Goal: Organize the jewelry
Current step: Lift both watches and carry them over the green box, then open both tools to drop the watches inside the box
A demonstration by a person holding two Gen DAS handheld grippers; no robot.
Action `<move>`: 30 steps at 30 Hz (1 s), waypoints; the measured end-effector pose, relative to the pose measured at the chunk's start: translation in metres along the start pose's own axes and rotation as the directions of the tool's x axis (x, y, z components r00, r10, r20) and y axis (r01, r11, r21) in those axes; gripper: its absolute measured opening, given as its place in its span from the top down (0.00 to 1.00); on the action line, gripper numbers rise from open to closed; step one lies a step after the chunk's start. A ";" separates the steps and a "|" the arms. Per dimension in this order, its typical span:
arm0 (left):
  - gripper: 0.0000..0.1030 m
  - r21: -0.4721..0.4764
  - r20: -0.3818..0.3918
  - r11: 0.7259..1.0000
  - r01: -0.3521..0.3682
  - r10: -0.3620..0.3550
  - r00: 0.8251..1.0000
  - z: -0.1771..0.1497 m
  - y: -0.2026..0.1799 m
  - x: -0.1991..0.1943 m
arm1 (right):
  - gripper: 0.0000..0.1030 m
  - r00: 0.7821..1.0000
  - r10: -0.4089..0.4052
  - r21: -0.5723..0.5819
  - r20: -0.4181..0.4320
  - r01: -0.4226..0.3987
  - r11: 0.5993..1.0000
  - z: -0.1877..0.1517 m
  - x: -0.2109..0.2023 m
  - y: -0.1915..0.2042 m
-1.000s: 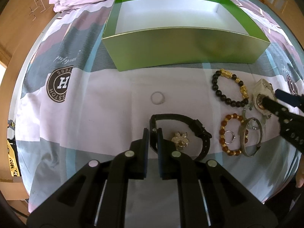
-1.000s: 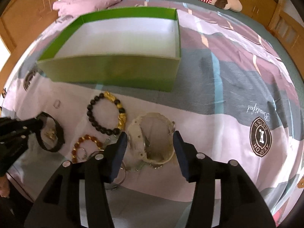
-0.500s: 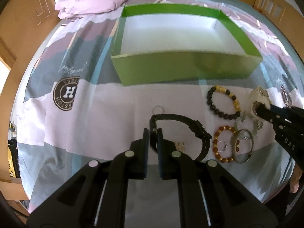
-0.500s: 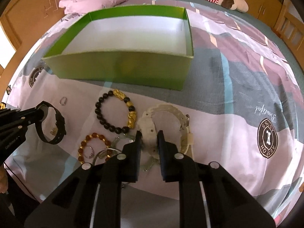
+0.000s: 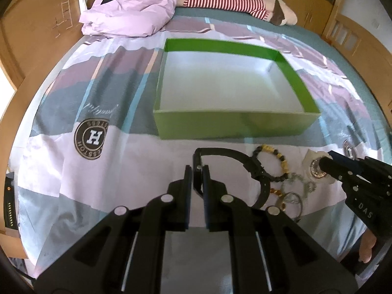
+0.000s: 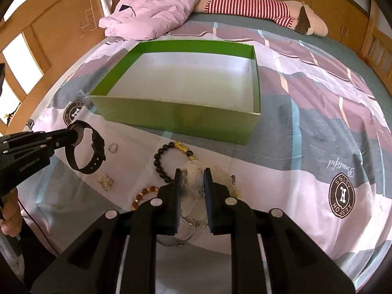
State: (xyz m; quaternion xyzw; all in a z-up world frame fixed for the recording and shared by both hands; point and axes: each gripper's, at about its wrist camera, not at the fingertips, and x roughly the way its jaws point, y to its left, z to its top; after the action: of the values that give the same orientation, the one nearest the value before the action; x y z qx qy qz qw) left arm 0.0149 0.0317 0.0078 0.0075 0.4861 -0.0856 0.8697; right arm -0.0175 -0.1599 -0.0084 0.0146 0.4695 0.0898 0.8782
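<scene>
Left wrist view: left gripper (image 5: 196,174) clamped on black watch (image 5: 245,169), held by the strap end, loop dangling off the bedspread (image 5: 73,171); green box (image 5: 232,122) ahead, nothing visible inside. Risk: thin edgewise hold, strap may pivot or slip free on the way over the box wall; dangling buckle may snag the rim. Right wrist view: right gripper (image 6: 191,175) closed on white watch (image 6: 196,178), lifted above the remaining pieces, namely black bead bracelet (image 6: 166,161), amber bracelet (image 6: 142,193), silver bangle (image 6: 181,235), ring (image 6: 113,147), gold brooch (image 6: 105,182) (all well short of the box). Risk: trailing strap dragging neighbours; both tools converging on one box, possible collision.
</scene>
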 end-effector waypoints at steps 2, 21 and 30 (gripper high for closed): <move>0.92 0.002 0.017 1.000 0.002 -0.002 1.000 0.005 0.000 -0.006 | 0.83 1.000 0.004 0.011 0.018 -0.004 1.000 0.006 -0.005 -0.003; 0.92 -0.111 -0.043 0.993 -0.033 0.028 0.999 0.103 0.016 0.073 | 0.83 0.998 -0.006 0.047 0.058 0.003 0.999 0.087 0.055 -0.030; 0.61 -0.098 -0.001 0.994 -0.057 0.057 0.998 0.103 0.017 0.053 | 0.67 0.996 0.026 0.110 0.086 -0.035 0.993 0.093 0.032 -0.043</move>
State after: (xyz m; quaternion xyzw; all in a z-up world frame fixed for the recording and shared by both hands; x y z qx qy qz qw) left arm 0.1311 0.0316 0.0162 -0.0214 0.4884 -0.0365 0.8716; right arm 0.0829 -0.1917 0.0120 0.0743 0.4358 0.0762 0.8937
